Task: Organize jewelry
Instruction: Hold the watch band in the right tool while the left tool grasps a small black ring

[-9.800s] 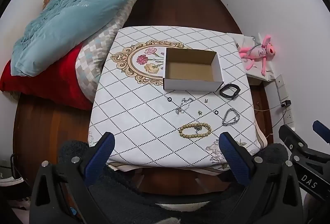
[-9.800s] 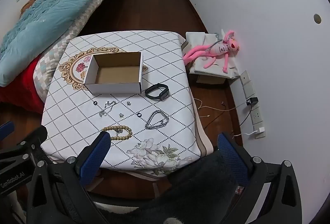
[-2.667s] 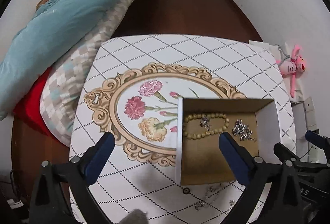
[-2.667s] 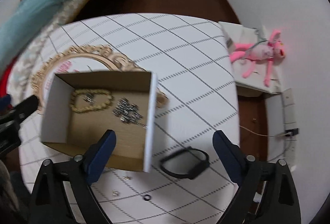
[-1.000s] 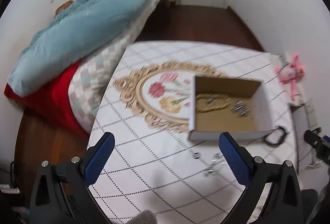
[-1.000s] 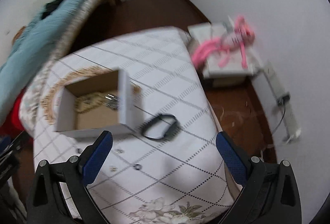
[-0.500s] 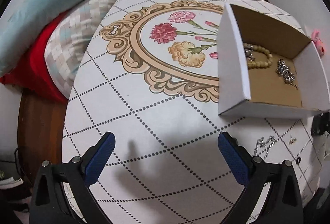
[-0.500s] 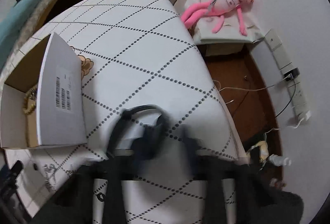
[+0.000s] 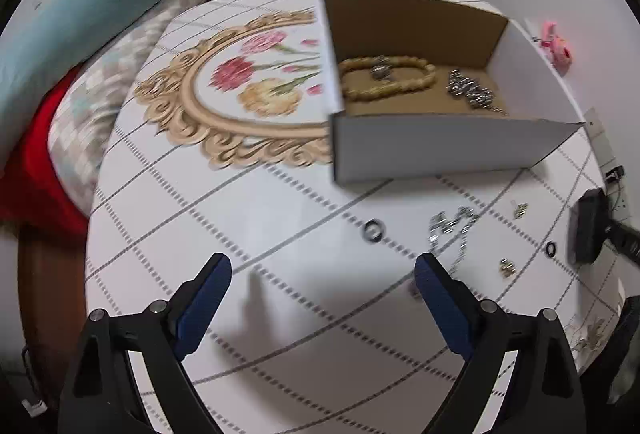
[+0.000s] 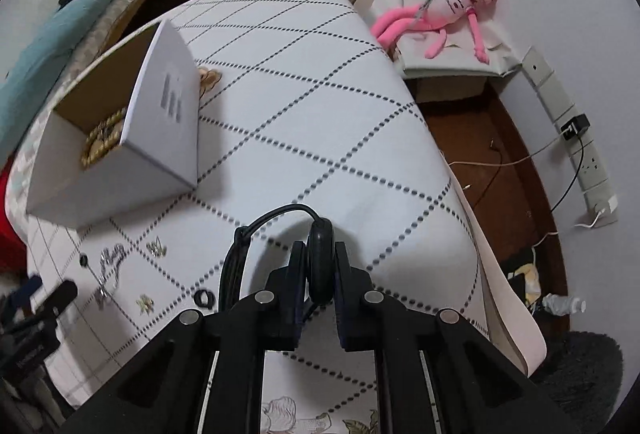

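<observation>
The right gripper [image 10: 316, 274], spread wide a second ago, is now clamping the black band [image 10: 320, 258]; both grippers are sitting lower over the table [image 10: 320, 114]

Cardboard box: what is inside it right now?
Inside the cardboard box lie a wooden bead bracelet and a silver chain. Its near wall hides the front strip of the floor.

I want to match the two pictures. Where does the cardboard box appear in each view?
Left wrist view: the cardboard box is upper right of centre, its open inside showing a bead bracelet.
Right wrist view: the cardboard box is at the left, seen from its side wall.
Shared landmark: the pink toy, beyond the table near the wall.
</observation>
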`<state>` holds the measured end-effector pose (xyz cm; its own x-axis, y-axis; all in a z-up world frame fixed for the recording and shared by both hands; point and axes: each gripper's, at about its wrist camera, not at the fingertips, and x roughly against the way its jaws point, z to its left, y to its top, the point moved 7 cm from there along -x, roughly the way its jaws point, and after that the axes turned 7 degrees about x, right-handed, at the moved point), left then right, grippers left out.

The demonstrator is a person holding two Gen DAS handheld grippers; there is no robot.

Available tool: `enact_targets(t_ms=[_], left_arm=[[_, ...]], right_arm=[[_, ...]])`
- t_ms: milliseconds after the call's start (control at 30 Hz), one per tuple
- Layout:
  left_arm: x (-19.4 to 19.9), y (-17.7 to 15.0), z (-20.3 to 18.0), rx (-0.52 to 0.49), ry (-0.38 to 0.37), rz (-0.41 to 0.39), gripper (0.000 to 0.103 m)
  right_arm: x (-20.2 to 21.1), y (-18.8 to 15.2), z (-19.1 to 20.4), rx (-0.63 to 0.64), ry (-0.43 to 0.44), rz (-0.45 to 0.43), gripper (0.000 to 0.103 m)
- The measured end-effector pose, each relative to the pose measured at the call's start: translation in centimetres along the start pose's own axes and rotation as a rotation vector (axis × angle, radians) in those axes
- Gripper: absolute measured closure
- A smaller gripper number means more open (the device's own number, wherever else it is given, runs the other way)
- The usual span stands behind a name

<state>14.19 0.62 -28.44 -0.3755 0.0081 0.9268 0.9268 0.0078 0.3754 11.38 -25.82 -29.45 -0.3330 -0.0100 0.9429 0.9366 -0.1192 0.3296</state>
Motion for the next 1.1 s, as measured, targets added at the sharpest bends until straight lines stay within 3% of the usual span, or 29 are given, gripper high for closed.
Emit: enact_targets(t_ms=[33, 67, 100, 133, 200, 267, 367, 433, 567, 933, 1033, 1100], left_arm=[[-0.1, 0.2, -0.4, -0.012, -0.003, -0.004, 0.01], [-0.3, 0.2, -0.8, -0.024, -0.007, -0.005, 0.017], [-0.6, 0.3, -1.2, -0.033, -0.01, 0.0, 0.03], [-0.9, 0.2, -1.4, -0.035, -0.012, 0.008, 0.035], [-1.5, -0.1, -1.6, -0.032, -0.022, 0.027, 0.06], [-1.5, 0.1, -1.6, -0.015, -0.04, 0.011, 0.066], [-1.4, 0.3, -1.8, -0.021, -0.043, 0.003, 0.086], [-1.3, 0.2, -1.8, -0.019, -0.043, -0.003, 0.094], [-1.7, 0.7, -1.1, -0.002, -0.041, -0.012, 0.1], [-0.6, 0.6, -0.4, 0.051, -0.072, -0.036, 0.099], [-0.2, 1.0, 0.0, 0.077, -0.082, -0.052, 0.095], [-0.3, 1.2, 0.1, 0.076, -0.072, -0.05, 0.081]], right_arm=[[0.2, 0.0, 0.2, 0.006, -0.008, -0.011, 0.09], [0.2, -0.1, 0.4, 0.014, -0.019, -0.015, 0.09], [0.2, -0.1, 0.5, 0.017, -0.027, -0.018, 0.09], [0.2, -0.2, 0.6, 0.018, -0.032, -0.019, 0.09], [0.2, -0.2, 0.6, 0.016, -0.038, -0.019, 0.09], [0.3, -0.2, 0.7, 0.02, -0.042, -0.018, 0.09], [0.4, -0.3, 0.8, 0.03, -0.043, -0.018, 0.09], [0.4, -0.4, 0.9, 0.041, -0.048, -0.019, 0.09], [0.4, -0.6, 0.9, 0.049, -0.043, -0.019, 0.09], [1.3, -0.8, 1.7, 0.046, -0.021, -0.031, 0.09], [1.3, -0.6, 1.8, 0.042, -0.018, -0.031, 0.09], [1.3, -0.5, 1.9, 0.039, -0.016, -0.03, 0.09]])
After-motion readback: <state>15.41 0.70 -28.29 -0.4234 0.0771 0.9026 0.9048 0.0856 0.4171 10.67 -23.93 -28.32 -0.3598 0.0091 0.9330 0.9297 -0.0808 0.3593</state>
